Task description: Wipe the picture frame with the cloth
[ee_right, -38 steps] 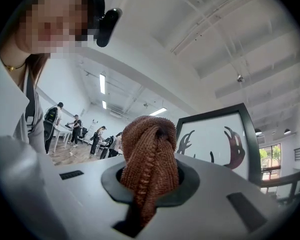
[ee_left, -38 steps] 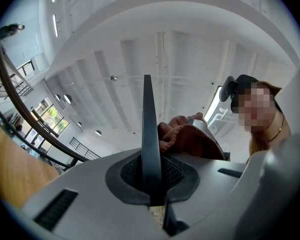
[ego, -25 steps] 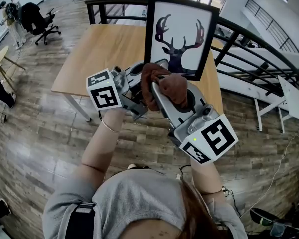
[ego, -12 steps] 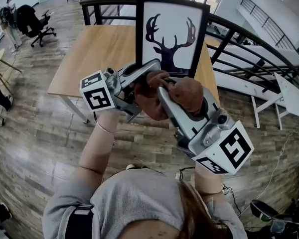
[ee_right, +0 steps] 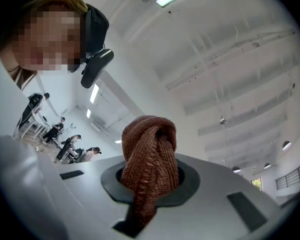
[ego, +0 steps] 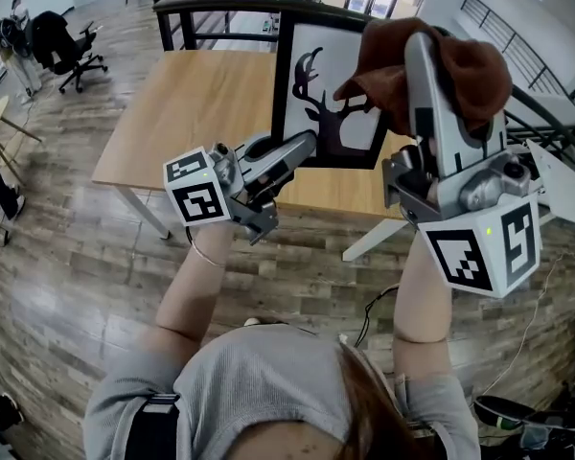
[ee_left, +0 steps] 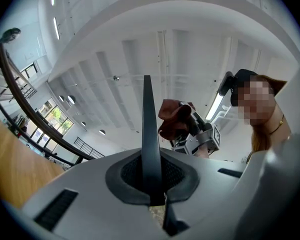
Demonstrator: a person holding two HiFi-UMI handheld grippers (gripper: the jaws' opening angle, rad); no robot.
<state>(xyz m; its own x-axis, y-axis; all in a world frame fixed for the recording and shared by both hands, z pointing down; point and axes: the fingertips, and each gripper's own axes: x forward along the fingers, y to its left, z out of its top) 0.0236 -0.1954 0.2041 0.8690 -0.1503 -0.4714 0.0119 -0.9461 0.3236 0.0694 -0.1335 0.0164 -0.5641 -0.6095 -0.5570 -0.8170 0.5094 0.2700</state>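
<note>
Cloth (ego: 471,65) clamped in upturned right gripper (ego: 420,54); left gripper (ego: 305,142) lower, closed.

The cloth (ego: 468,70) hides part of the picture frame (ego: 318,103).

Head view: steeply down over table (ego: 201,103). Gripper views: close-up, facing ceiling (ee_left: 190,49). Cloth (ego: 383,60) in all three.

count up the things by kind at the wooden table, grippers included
Black-framed deer picture: 1
Brown knitted cloth: 1
Light wooden table: 1
Two-jaw grippers: 2 (left gripper shut and empty, right gripper shut on the cloth)
Total: 5
</note>
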